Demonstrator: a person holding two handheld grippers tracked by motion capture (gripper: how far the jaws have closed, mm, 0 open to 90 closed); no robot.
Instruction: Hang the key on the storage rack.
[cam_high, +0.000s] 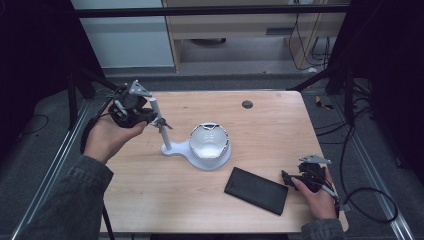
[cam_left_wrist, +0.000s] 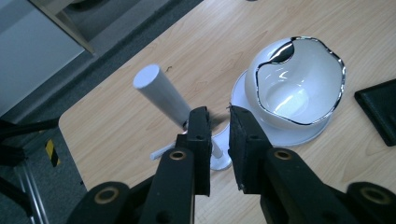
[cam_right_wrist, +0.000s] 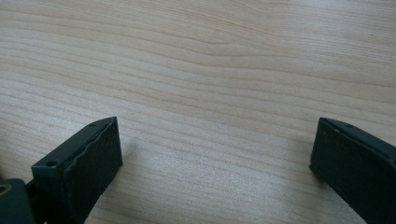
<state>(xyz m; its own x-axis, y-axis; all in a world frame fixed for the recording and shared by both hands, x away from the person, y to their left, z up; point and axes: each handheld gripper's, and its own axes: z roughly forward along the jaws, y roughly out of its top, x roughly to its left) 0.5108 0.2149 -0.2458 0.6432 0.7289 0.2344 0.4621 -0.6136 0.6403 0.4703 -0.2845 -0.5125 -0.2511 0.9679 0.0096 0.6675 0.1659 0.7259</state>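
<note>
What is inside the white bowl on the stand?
The white bowl looks empty; its glossy inner bottom shows only reflections. The flat white base lies under it, and the bowl covers most of that base.

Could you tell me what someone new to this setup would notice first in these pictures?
Most striking is the glossy white bowl with its jagged dark-edged rim, sitting on a white stand near the middle of the wooden table. The left gripper is at the stand's upright post, jaws narrowly apart around something small that is hard to make out. A flat black slab lies near the front edge, beside the open right gripper.
</note>
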